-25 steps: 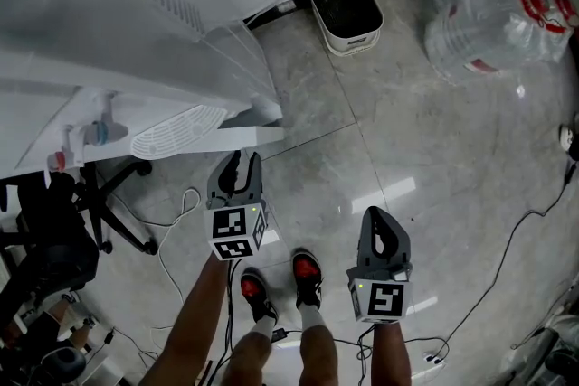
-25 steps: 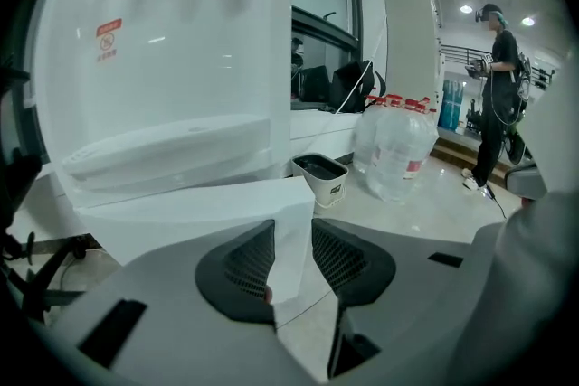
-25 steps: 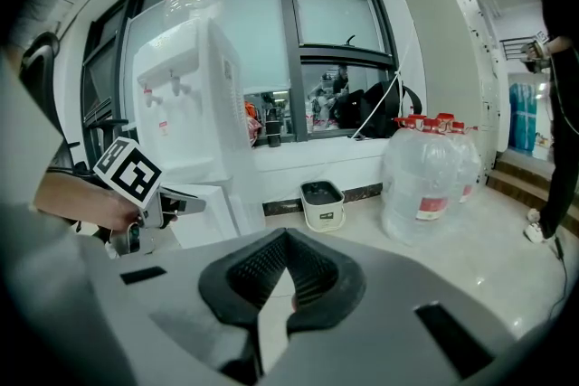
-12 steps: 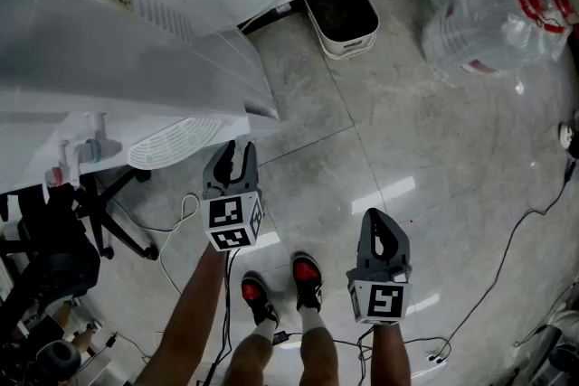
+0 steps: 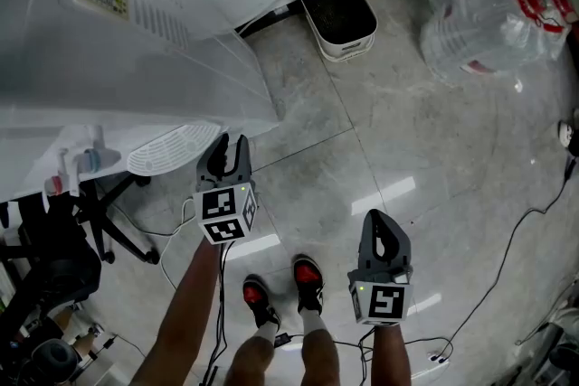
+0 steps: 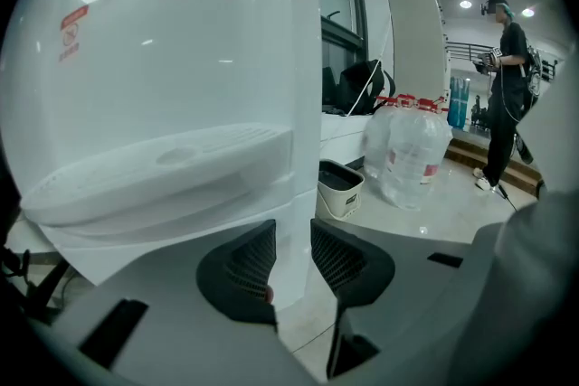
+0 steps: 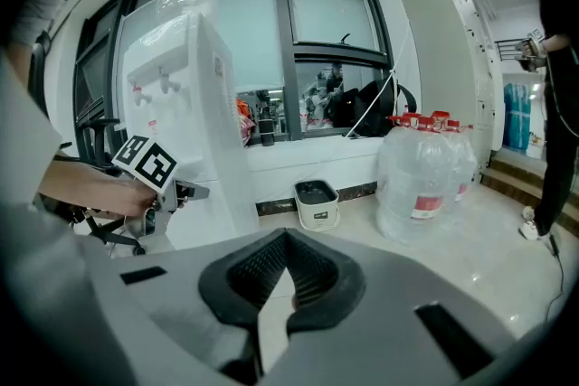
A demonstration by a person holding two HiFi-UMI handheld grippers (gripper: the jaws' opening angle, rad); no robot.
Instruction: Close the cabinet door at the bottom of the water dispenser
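Note:
The white water dispenser (image 5: 136, 59) stands at the upper left of the head view, its drip tray (image 5: 172, 149) jutting forward. The bottom cabinet door (image 6: 163, 240) shows as a white panel under the tray in the left gripper view; from the head view it is hidden beneath the tray. My left gripper (image 5: 226, 154) points at the dispenser's lower front corner, its tips close to the white panel. Its jaws (image 6: 293, 249) stand open with a narrow gap and nothing clamped. My right gripper (image 5: 380, 226) hangs over the floor to the right, shut and empty (image 7: 288, 240).
A small white bin (image 5: 339, 9) sits by the wall behind the dispenser. Large water bottles (image 5: 498, 4) stand at the upper right. An office chair (image 5: 54, 230) is at the left, cables (image 5: 507, 258) trail on the floor, and my feet (image 5: 308, 271) are below. Another person (image 6: 505, 95) stands far off.
The door panel that stuck out under the drip tray has swung in and no longer shows from above. My left gripper moved left and forward with it. The right gripper stayed put.

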